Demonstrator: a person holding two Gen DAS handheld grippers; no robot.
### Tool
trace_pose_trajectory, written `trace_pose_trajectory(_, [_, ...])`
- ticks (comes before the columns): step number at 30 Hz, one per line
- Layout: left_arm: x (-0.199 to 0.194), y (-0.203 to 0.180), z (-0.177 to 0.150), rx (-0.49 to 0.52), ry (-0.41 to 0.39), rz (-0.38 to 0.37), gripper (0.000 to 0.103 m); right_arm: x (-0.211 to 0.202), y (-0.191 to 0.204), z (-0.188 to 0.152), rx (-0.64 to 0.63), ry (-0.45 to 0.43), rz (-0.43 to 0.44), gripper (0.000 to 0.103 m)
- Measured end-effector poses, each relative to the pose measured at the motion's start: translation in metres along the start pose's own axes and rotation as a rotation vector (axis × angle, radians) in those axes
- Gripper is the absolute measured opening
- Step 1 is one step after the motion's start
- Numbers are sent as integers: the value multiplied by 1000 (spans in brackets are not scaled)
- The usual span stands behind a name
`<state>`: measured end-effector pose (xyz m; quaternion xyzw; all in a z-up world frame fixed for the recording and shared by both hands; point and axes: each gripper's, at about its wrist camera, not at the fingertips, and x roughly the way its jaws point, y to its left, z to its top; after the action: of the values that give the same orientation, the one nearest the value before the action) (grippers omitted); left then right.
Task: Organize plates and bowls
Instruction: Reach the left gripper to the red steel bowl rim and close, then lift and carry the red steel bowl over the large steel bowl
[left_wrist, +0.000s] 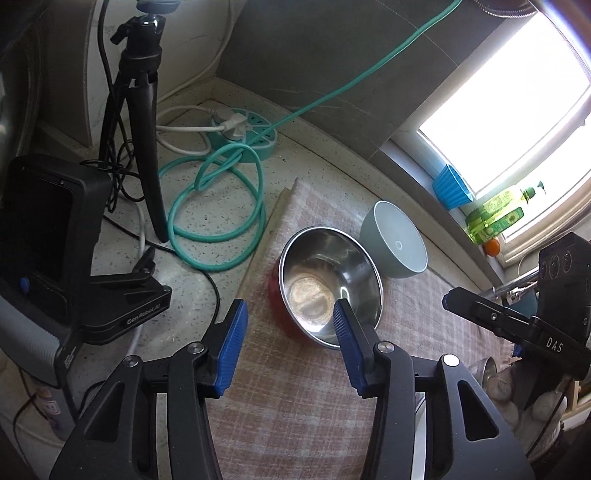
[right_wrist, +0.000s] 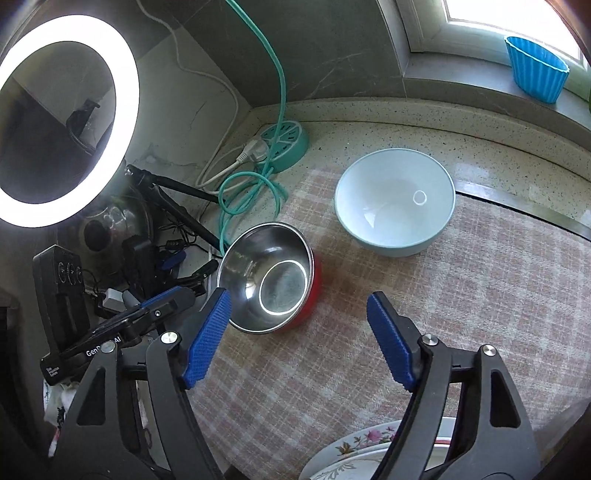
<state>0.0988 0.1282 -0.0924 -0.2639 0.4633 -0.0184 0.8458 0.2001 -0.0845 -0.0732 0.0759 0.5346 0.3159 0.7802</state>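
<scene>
1. Where things sit: the steel bowl with the red outside (right_wrist: 267, 278) is upright on the checked cloth (right_wrist: 461, 295) covering the bench, and the pale blue bowl (right_wrist: 395, 201) is upright near it, not touching. A flowered plate (right_wrist: 354, 448) peeks in at the bottom of the right view.
2. Both tools are empty. The left gripper (left_wrist: 290, 334) has its fingers spread wide, and so does the right gripper (right_wrist: 299, 338).
3. My guess at the step: grab the steel bowl to nest it with the other.
4. Tip: put one finger inside the rim and one outside, then pinch the near wall. Steel is slippery, so close firmly.
5. Lift straight up so the cloth doesn't drag.
</scene>
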Motion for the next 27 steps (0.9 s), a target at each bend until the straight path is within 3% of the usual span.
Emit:
trace_pose_trajectory(3, [9, 2, 5, -13, 15, -2, 41, 12, -8, 7, 44, 26, 19, 69])
trace_pose_trajectory(6, [16, 5, 9, -27, 29, -7, 37, 26, -13, 11, 69, 56, 25, 56])
trace_pose_trajectory(11, [25, 6, 11, -36, 51, -10, 34, 47, -18, 13, 88, 97, 18, 52])
trace_pose_trajectory(15, [30, 6, 12, -43, 62, -7, 34, 58, -16, 13, 80, 120, 11, 41])
trace_pose_trajectory(21, [38, 8, 12, -56, 73, -6, 19, 69, -16, 13, 80, 146, 11, 20])
trace_pose_trajectory(27, [42, 7, 9, -51, 83, -9, 11, 73, -11, 11, 56, 160, 10, 11])
